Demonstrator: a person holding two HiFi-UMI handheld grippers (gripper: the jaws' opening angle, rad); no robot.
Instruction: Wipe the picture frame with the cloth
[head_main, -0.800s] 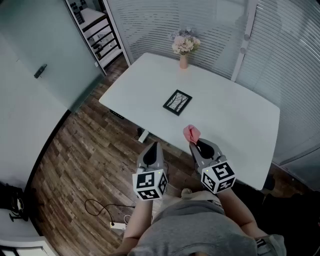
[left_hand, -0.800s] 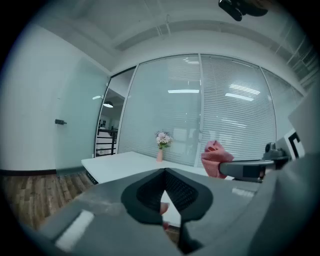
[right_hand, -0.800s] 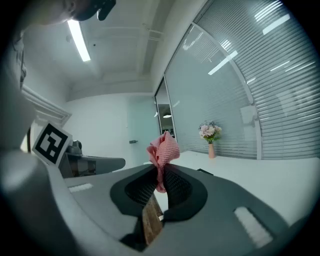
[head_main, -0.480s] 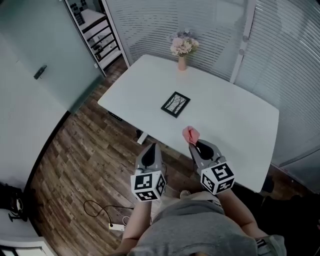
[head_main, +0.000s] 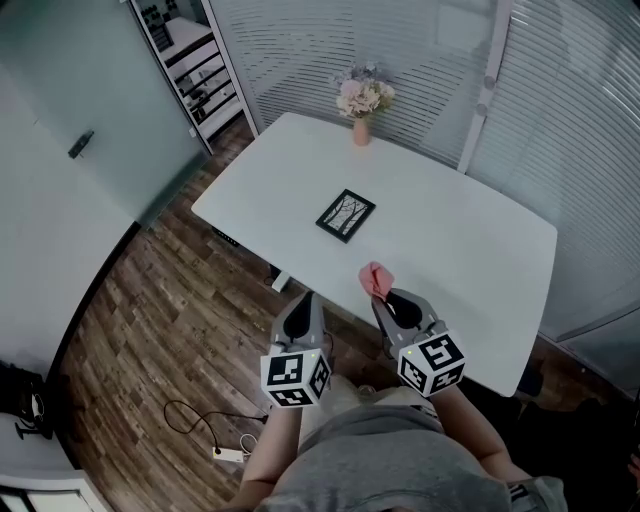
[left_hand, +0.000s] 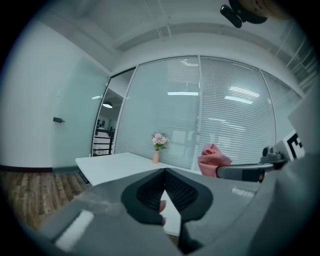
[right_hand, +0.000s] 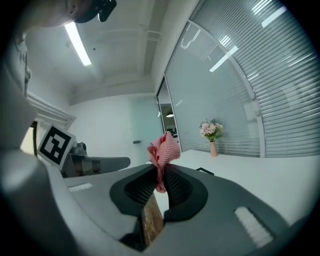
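Two risks stand out. The right tool (head_main: 385, 300) pinches the pink cloth (head_main: 375, 278) by a small part only, and the rest stands up as a loose bunch past the jaw tips. The left tool (head_main: 303, 300) is pressed together with nothing in it, and it hangs over the floor just short of the surface (head_main: 460, 235). The frame (head_main: 346, 215) lies flat and loose on the surface, at about 11 o'clock from the right tool and well apart from it, so no wiping is under way.

First risk: the cloth probably slips or pulls free once it drags over the frame, because the grip is narrow. If the bunch folds aside, the hard jaw tips could meet the glass and scratch it.

Second risk: the frame looks light and nothing holds it. A wipe pushed toward 9 o'clock could slide it to the surface's near-left edge and off. The left tool would need to press on a corner of the frame, and too much weight there might tip or mark it.

A long stroke toward 12 o'clock heads for the vase (head_main: 361, 128) at the far edge. It stands well apart from the frame, so that seems the lesser danger.
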